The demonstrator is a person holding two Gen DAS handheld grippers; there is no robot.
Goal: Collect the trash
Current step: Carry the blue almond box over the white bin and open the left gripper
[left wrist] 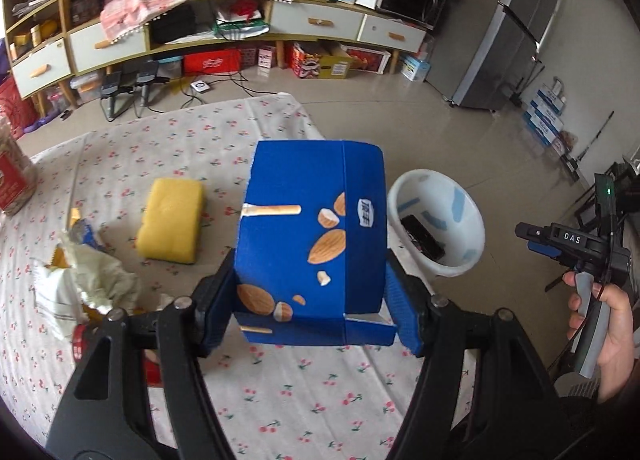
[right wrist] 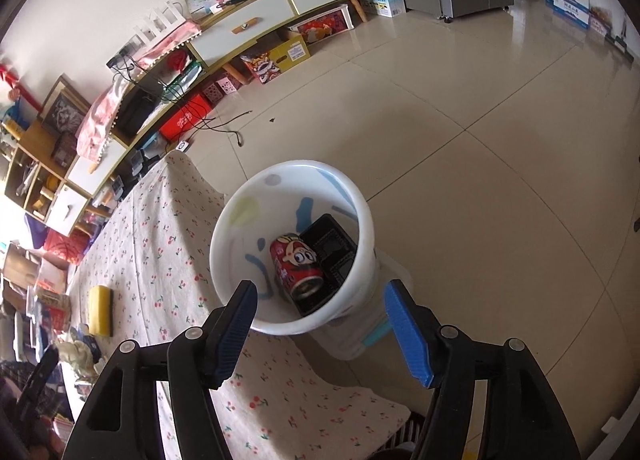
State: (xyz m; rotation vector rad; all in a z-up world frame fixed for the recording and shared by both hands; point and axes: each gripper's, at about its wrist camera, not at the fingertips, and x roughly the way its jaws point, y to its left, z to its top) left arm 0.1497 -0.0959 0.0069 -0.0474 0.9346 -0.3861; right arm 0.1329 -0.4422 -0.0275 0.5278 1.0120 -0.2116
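item: blue snack box (left wrist: pixel 310 244), almond print, pinched between the blue pads of the left gripper (left wrist: pixel 308 300), centre of the left wrist frame, held above the cherry-print tablecloth (left wrist: pixel 280 388).
destination: white bin (left wrist: pixel 438 219), just right of the box in that frame, off the cloth's edge on the floor; already holding a red can (right wrist: pixel 296 266) and a black tray (right wrist: pixel 330 256), seen centre of the right wrist frame.
second tool: right gripper (right wrist: pixel 320 326), spread wide, holding nothing, poised over the bin's near rim.
remaining on cloth, left side of the left wrist frame: crumpled wrappers (left wrist: pixel 80 276); yellow sponge (left wrist: pixel 170 225), likely not trash.
handling note, as judgement: carry box rightward until fully over the bin mouth, keep pinch firm since thin card may buckle or slip, tilt long axis downward to clear the rim, release only once centred; avoid knocking the light bin or colliding with the other tool.
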